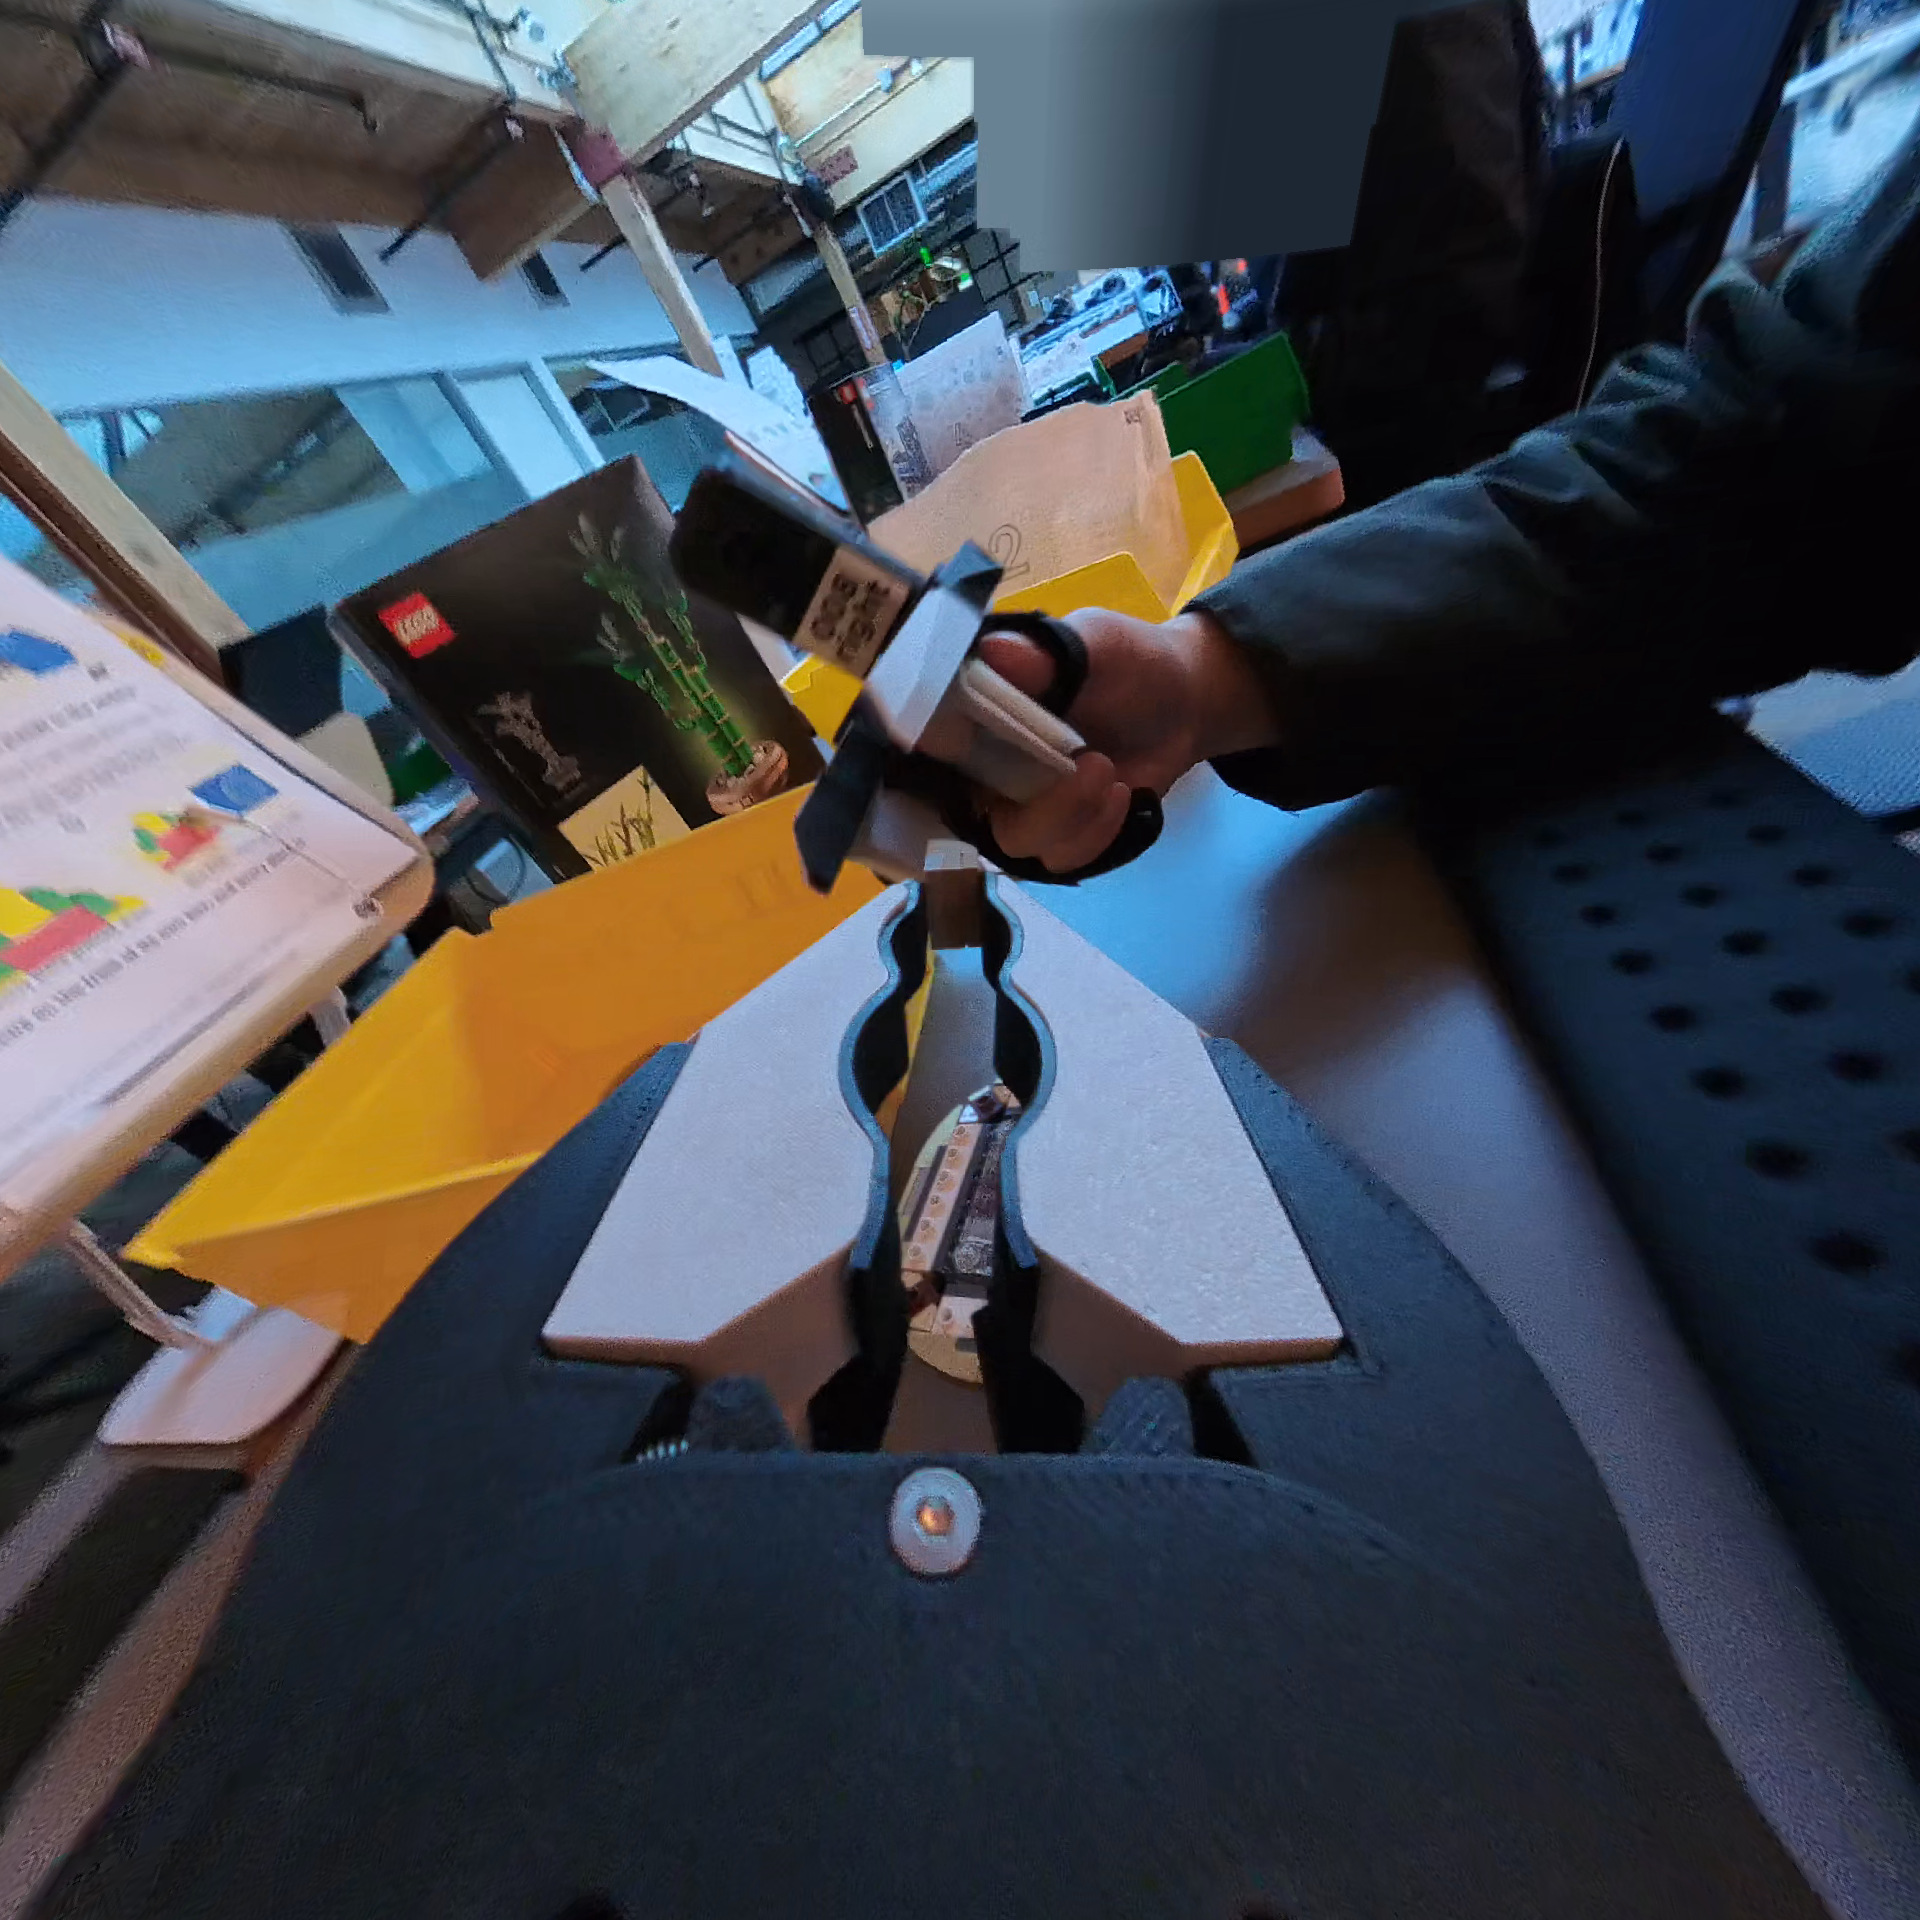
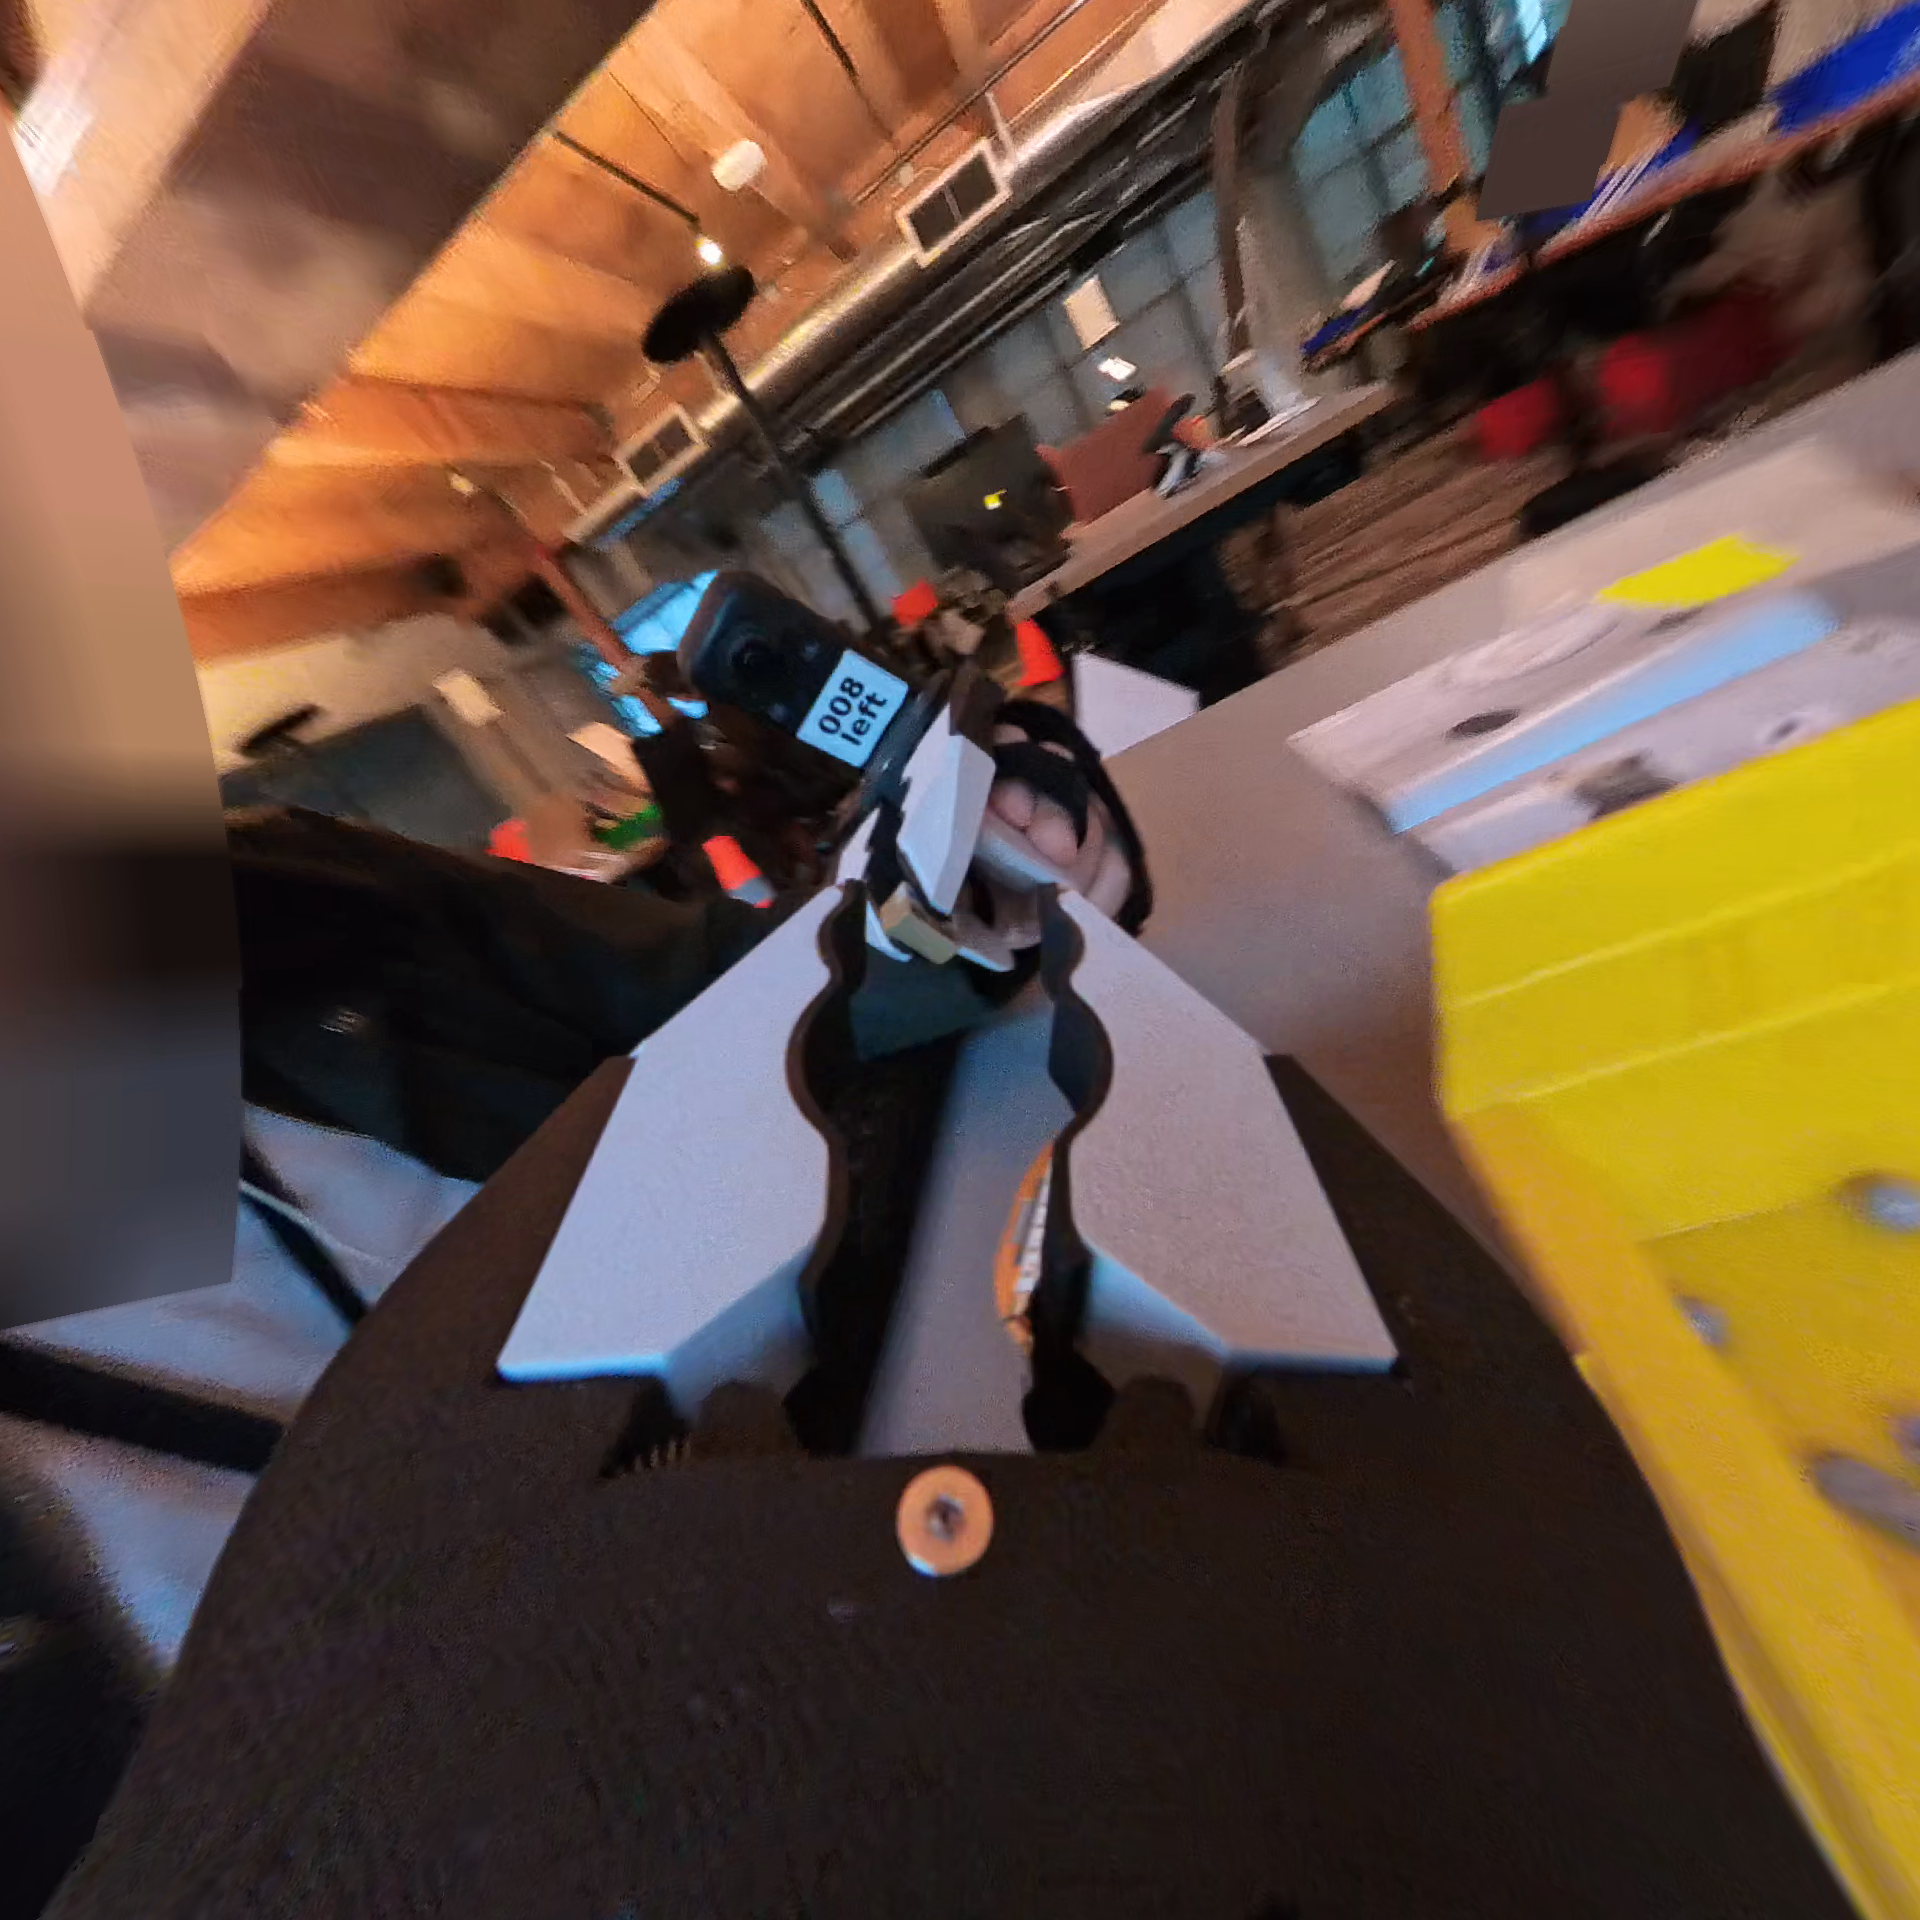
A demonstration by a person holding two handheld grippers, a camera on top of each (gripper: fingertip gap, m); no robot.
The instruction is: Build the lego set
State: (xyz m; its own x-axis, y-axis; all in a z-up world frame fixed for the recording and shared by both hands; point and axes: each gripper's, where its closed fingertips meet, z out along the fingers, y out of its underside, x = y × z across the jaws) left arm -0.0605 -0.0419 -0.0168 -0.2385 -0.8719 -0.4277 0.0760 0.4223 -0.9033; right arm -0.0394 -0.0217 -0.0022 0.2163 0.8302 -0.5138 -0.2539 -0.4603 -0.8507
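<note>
Two hand-held grippers meet tip to tip above a grey counter [image 1: 1299,935], each seen from the other's camera.

In the left wrist view, the left gripper [image 1: 954,914] has its white, black-edged fingers [image 1: 790,1091] drawn close, pinching a small tan lego piece [image 1: 954,902] at the tips. Lower in the gap between them shows a tan and dark lego assembly [image 1: 961,1205]; whether it lies on the counter or is held, I cannot tell. The right gripper [image 1: 883,707] points in from ahead, held by a hand [image 1: 1122,727] in a dark sleeve [image 1: 1558,582], with a labelled camera on top.

Containers: an open yellow bin [image 1: 499,1060] sits just left of the left gripper — its visible inside looks bare. More yellow bins [image 1: 1122,582] stand farther back with a tan numbered paper bag [image 1: 1060,499] rising from them; a green bin [image 1: 1236,405] sits behind. A black lego box [image 1: 582,665] picturing a green bamboo plant leans upright behind the near bin, bearing a red logo. An open instruction booklet [image 1: 156,852] with coloured brick drawings is propped at the left edge.

In the right wrist view, the right gripper [image 2: 951,925] has its fingers [image 2: 717,1143] slightly apart; whether they grip the tan piece [image 2: 920,930] at their tips, I cannot tell. A yellow bin [image 2: 1662,1039] fills the right edge.
</note>
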